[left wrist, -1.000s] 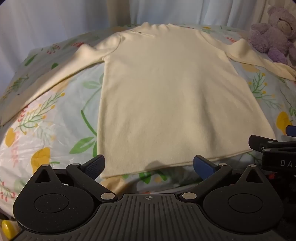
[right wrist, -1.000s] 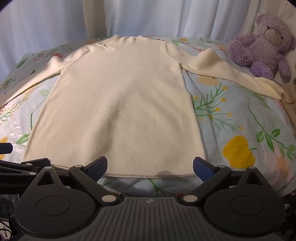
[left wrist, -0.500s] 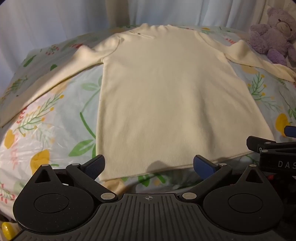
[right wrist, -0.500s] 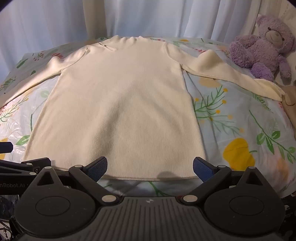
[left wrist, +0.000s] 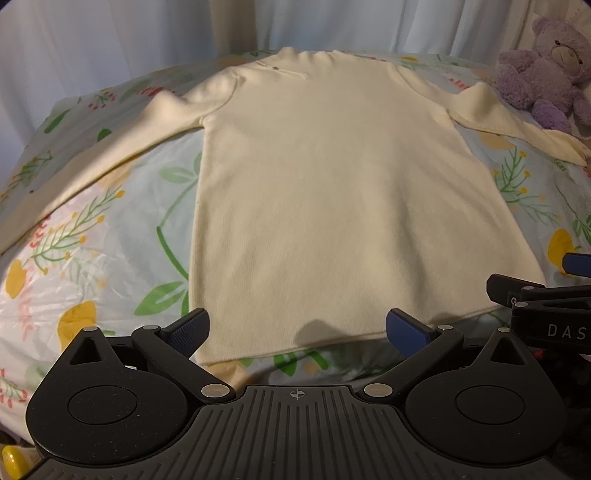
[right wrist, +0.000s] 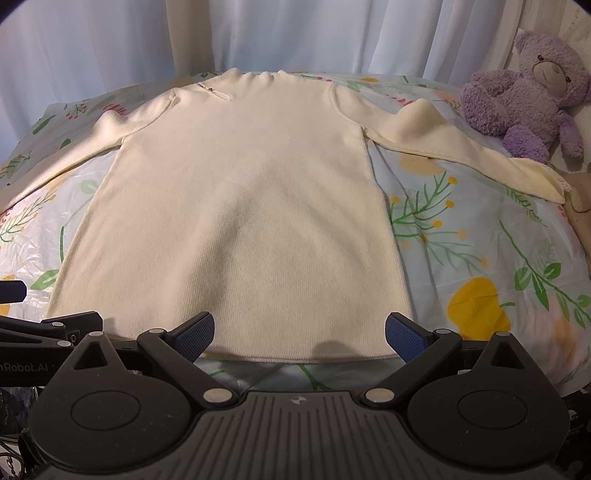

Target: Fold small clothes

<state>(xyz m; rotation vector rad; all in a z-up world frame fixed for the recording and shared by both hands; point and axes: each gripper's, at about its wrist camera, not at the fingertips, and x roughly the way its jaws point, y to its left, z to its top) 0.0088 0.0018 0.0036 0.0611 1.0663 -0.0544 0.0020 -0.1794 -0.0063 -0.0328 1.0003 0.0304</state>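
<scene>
A cream long-sleeved knit top (left wrist: pixel 332 192) (right wrist: pixel 251 206) lies flat on a floral bed cover, neck away from me, both sleeves spread out to the sides. My left gripper (left wrist: pixel 297 328) hovers open over the hem's near left corner, blue pads wide apart, nothing between them. My right gripper (right wrist: pixel 299 332) is open too, its pads straddling the hem's right part. Each gripper's black body shows at the edge of the other's view.
A purple teddy bear (right wrist: pixel 524 88) (left wrist: pixel 550 66) sits at the far right by the right sleeve's cuff. White curtains (right wrist: pixel 295 33) hang behind the bed. The floral cover (right wrist: pixel 480 258) stretches to the right and left of the top.
Both grippers have edged slightly forward toward the hem; the top lies as before. Both stay open.
</scene>
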